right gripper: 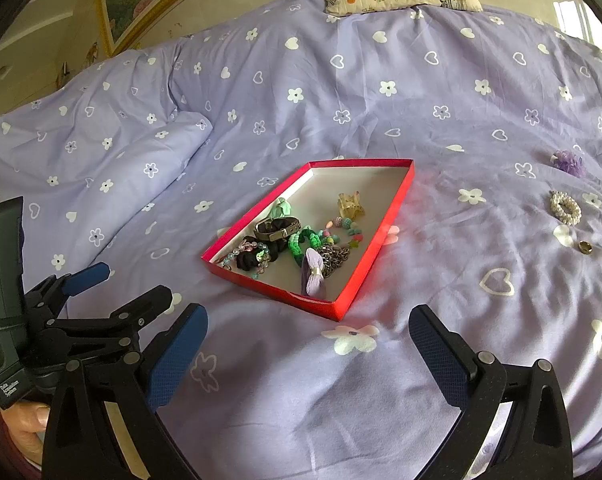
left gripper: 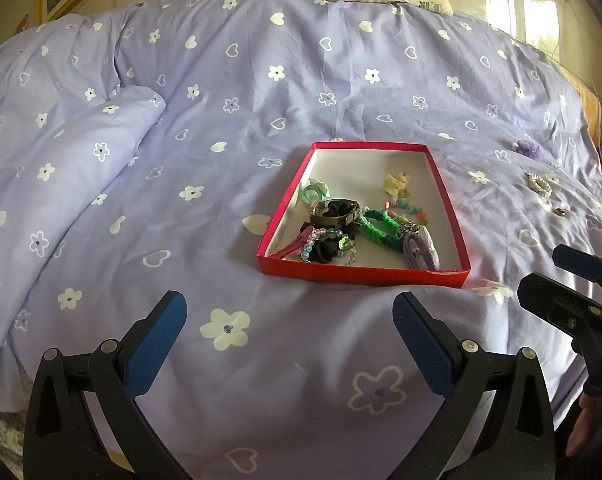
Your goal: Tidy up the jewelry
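I have both grippers hovering low over the bed (left gripper: 301,80), side by side at its near edge, with nothing between them. The left gripper (left gripper: 289,336) has its jaws spread wide and empty, and so does the right gripper (right gripper: 307,350). I judge that is deliberate: wide jaws are ready to drop over a small loose piece.

The red tray (left gripper: 361,274) sits on the purple duvet ahead of me, white inside, and most of the jewelry already lies heaped at its near end: a black strap bracelet (left gripper: 335,211), a green braided band (left gripper: 375,226), a lilac bow (right gripper: 313,270), a metal chain (right gripper: 335,258) and a yellow claw clip (right gripper: 349,205). The far half of the tray is bare, so there is room left.

Three pieces lie outside it, well off to the right on the duvet: a pearl bracelet (right gripper: 565,208), a small gold ring (right gripper: 585,247) just beside it, and a purple scrunchie (right gripper: 568,162) farther back. They sit on the right gripper's side, so I would take them with that one. The ring looks the hardest, being small and sunk into soft cloth.
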### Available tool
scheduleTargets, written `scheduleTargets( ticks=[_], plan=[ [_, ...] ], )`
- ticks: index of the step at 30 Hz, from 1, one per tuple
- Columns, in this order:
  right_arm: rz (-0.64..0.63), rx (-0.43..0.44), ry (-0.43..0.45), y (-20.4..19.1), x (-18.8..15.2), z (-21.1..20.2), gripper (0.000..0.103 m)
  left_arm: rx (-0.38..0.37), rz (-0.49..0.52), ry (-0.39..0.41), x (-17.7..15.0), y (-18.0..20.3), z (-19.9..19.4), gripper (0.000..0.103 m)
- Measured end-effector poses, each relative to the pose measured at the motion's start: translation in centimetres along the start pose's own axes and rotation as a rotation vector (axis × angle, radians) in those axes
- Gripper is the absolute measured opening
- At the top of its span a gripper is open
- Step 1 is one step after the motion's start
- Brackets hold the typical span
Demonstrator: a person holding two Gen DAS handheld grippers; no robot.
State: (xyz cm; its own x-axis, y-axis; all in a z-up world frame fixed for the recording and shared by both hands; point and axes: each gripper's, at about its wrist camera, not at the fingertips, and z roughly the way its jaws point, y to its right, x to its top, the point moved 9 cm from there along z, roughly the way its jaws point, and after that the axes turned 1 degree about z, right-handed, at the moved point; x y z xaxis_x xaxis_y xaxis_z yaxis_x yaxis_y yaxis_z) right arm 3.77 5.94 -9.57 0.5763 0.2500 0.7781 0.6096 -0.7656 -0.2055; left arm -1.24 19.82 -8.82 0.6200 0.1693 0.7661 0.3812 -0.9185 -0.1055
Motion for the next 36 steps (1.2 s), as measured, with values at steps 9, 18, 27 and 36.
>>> scheduleTargets(
  ticks=[9,18,27,36],
  plan=[
    [0.002,0.001,-0.002,0.0,-0.1,0.1,0.102,-0.002,0.006,0.001,-0.1,0.4,0.1,0.103],
    [0.001,0.001,-0.003,0.1,0.0,0.1,0.102,0.001,0.007,0.001,0.1,0.7,0.3,0.103],
    [0.014,-0.006,-0.013,0.7,-0.2,0.6,0.102,-0.009,0.010,-0.020,0.3,0.9,1.1,0.103],
    [0.022,-0.007,-0.031,1.0,0.0,1.0,0.102,-0.015,0.016,-0.033,0.5,0.9,1.8,0.103]
  ],
)
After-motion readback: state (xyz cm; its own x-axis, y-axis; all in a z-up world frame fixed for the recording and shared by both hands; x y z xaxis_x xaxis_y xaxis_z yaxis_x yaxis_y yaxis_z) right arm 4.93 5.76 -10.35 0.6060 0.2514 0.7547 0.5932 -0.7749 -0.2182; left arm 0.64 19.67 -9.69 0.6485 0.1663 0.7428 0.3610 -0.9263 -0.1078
